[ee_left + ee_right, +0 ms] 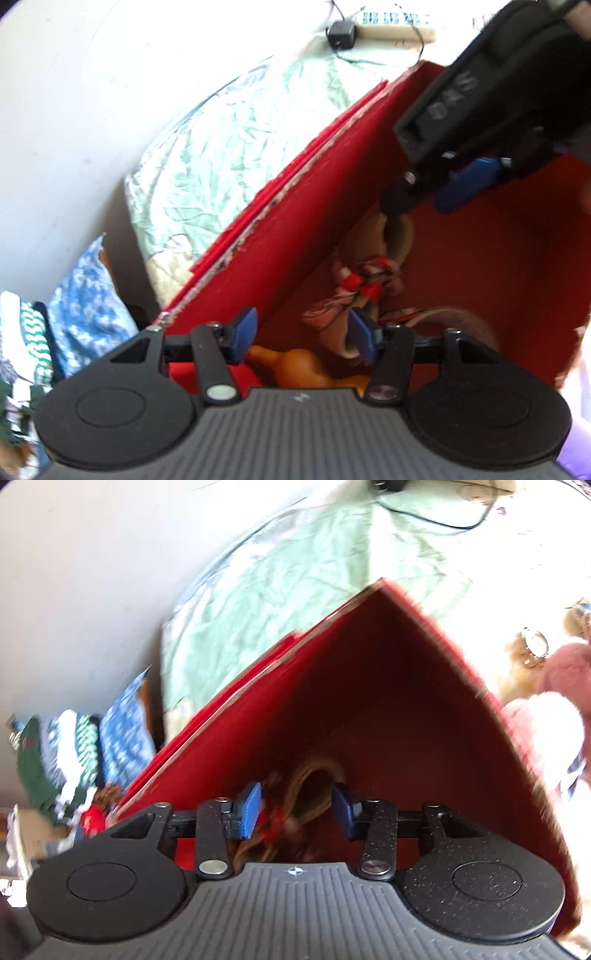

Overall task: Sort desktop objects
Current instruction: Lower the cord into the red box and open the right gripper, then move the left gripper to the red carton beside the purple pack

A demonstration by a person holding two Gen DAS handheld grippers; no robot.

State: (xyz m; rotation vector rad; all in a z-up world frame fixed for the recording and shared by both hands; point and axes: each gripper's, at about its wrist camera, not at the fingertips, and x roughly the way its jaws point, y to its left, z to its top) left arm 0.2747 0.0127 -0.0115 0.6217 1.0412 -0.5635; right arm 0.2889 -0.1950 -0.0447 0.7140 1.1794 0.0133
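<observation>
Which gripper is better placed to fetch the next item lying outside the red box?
Probably the right. Its view shows plush toys just past the red box wall on its side; the left view shows none. Both the right gripper and left gripper hang open and empty over the box.

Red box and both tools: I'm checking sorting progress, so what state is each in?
Red box: open, objects lying inside.
Left tool: open, nothing gripped, over the box.
Right tool: open, nothing gripped, over the box.
Orange toy: lying inside the box.
</observation>
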